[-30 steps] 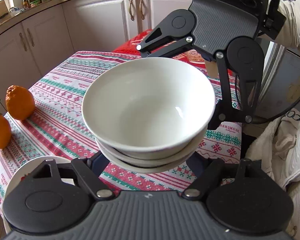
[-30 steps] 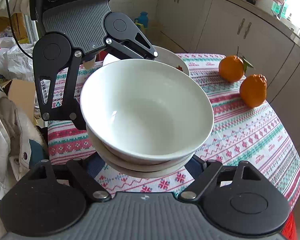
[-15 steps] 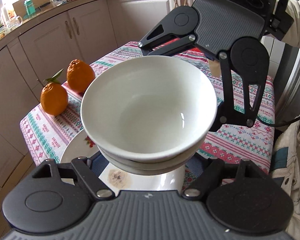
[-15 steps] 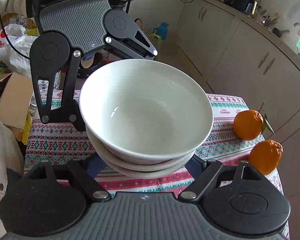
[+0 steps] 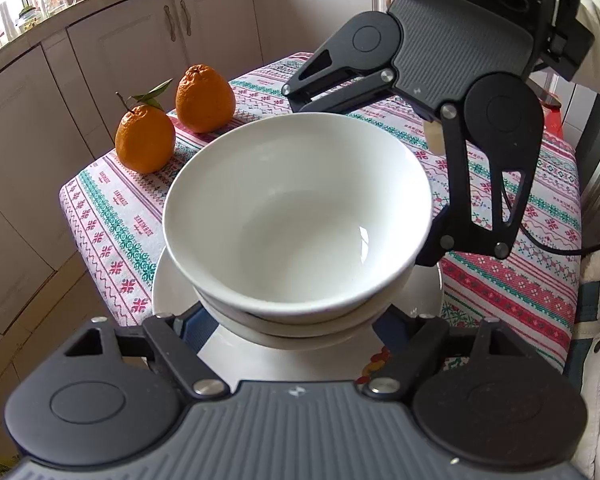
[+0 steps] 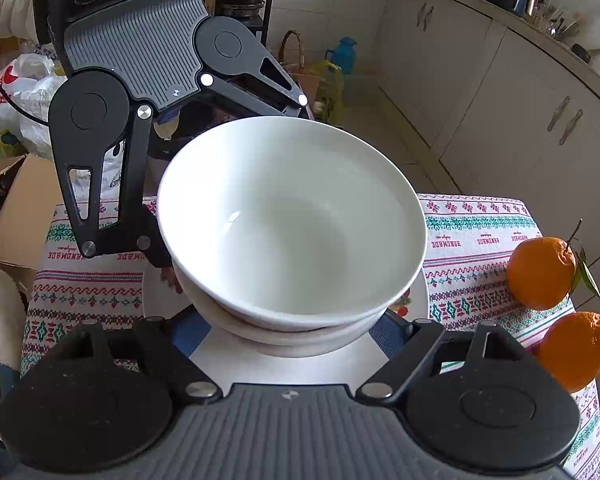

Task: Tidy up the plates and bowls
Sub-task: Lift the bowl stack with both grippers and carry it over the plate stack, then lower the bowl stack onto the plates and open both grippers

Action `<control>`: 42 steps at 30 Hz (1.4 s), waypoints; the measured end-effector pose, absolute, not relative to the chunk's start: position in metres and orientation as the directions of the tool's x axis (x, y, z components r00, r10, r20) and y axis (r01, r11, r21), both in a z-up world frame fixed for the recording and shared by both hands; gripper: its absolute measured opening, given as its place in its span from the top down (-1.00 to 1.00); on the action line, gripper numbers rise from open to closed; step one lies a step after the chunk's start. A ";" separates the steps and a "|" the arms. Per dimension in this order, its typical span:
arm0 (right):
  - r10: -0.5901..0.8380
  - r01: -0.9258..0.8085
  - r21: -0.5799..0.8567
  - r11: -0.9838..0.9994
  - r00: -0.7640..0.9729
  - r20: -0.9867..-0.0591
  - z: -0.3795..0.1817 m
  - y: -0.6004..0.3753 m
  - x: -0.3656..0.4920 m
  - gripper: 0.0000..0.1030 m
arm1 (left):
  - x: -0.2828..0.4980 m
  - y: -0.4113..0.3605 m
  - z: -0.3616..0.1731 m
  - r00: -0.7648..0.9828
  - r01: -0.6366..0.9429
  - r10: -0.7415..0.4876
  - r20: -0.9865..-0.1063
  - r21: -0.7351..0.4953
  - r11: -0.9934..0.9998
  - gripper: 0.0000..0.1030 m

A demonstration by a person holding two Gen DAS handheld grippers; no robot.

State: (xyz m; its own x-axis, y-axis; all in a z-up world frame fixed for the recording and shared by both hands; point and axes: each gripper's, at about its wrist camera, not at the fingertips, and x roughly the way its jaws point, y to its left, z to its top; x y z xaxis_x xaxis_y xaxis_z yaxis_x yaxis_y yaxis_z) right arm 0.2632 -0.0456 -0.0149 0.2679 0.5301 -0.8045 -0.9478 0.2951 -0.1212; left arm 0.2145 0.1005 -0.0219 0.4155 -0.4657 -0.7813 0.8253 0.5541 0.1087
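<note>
Patterned tablecloth (image 5: 112, 216), plate (image 6: 160, 292), empty nested bowls (image 5: 296, 216) grasped by both grippers' fingers

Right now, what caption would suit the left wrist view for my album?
Two grippers carry stacked white ceramic bowls above a white plate, beside two oranges.

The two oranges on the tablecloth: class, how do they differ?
The leafy orange keeps a stem and green leaves; the bare orange shows none. The leafy orange looks rounder, the bare orange more pear-shaped, narrowing upward. Both are bumpy-skinned, side by side near the tablecloth's edge.
</note>
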 end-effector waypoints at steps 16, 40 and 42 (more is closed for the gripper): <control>0.551 -0.942 -0.063 0.329 0.246 -0.798 -0.021 -0.051 0.269 -0.72 | 0.214 0.102 -0.023 0.447 0.814 -0.469 -0.762 0.130 0.566 -0.65; 0.251 -0.413 -0.089 0.906 0.695 -0.674 0.016 -0.106 0.152 -1.00 | 0.082 0.082 0.016 0.837 0.268 -0.202 -0.508 0.059 0.961 -0.99; 0.203 -0.327 -0.079 0.942 0.739 -0.643 0.021 -0.113 0.136 -1.00 | 0.072 0.075 0.022 0.846 0.204 -0.160 -0.509 0.031 0.978 -0.99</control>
